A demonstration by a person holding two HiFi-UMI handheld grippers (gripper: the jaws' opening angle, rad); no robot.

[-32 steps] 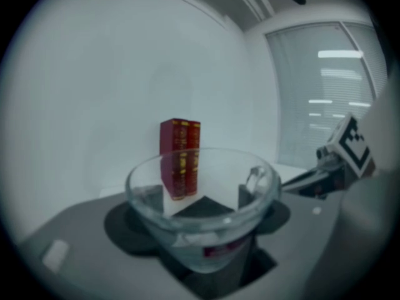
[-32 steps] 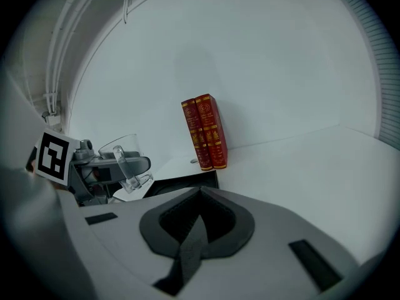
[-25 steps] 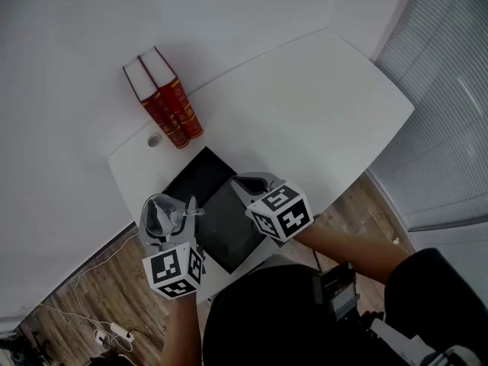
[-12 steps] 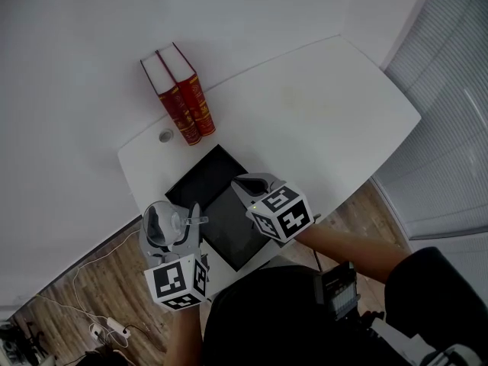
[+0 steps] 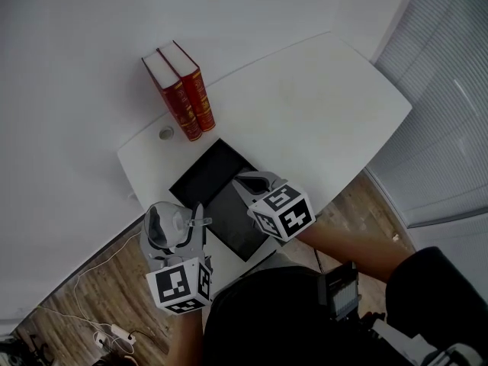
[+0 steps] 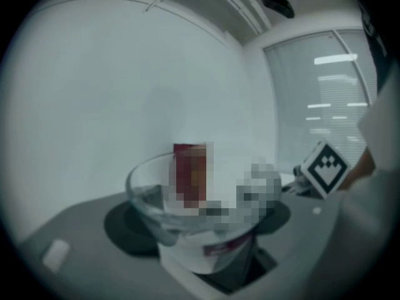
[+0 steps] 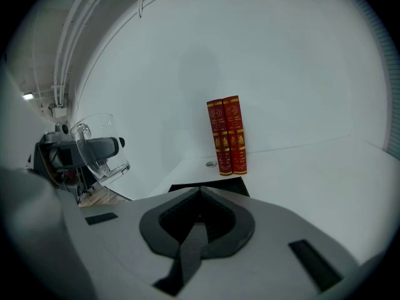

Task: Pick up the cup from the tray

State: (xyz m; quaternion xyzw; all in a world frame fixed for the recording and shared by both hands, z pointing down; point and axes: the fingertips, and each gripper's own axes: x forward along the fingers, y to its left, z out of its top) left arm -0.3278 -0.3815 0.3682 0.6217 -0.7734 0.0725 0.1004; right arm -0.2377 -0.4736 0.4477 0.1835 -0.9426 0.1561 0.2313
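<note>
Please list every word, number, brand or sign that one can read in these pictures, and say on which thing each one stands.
No text can be read in any view.
Red books: gold marks on the spines, too small to read.
Marker cubes: only black-and-white square patterns, no letters or numbers.
Small reddish label below the cup, in the left gripper view: too blurred to read.

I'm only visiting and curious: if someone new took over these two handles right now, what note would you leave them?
Left gripper: jaws shut on the clear glass cup, held in the air by the white table's left edge.
Right gripper: jaws shut, empty, over the flat black tray's near side.
Done: the cup is off the tray.
Left: probably only holding it steady.
</note>
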